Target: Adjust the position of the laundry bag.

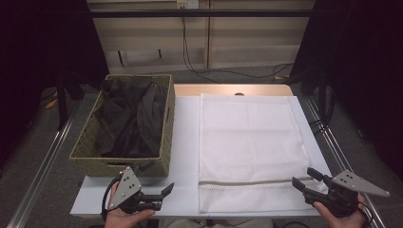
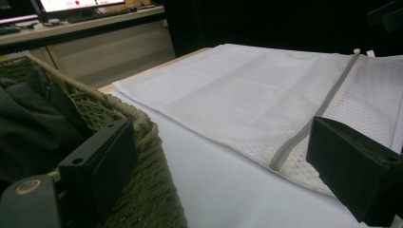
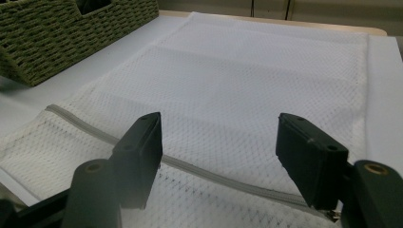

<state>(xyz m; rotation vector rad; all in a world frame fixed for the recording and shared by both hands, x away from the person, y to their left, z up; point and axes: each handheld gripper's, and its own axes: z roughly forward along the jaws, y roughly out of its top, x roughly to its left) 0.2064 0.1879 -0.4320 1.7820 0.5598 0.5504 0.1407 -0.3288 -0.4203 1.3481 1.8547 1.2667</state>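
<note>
No writing or label can be read on anything. The mesh bag point(image 1: 249, 147) is white, flat and rectangular, with a grey zipper point(image 1: 247, 182) across its near end; it lies on the table point(image 1: 185, 142), right of the basket point(image 1: 95, 161) holding dark cloth point(image 1: 128, 118). The left gripper point(image 1: 161, 194) and right gripper point(image 1: 304, 179) both hover with jaws apart, empty.

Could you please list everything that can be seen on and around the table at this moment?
Mesh laundry bag: one, white with a grey zip, flat on the table's right half.
Woven basket: one, olive green, on the table's left side.
Dark clothes: a pile, black, inside the basket.
Table: one, white top.
Cables: black, on the floor beyond.
Left gripper: one, black, open, near the basket.
Right gripper: one, black, open, over the bag's zip end.
</note>
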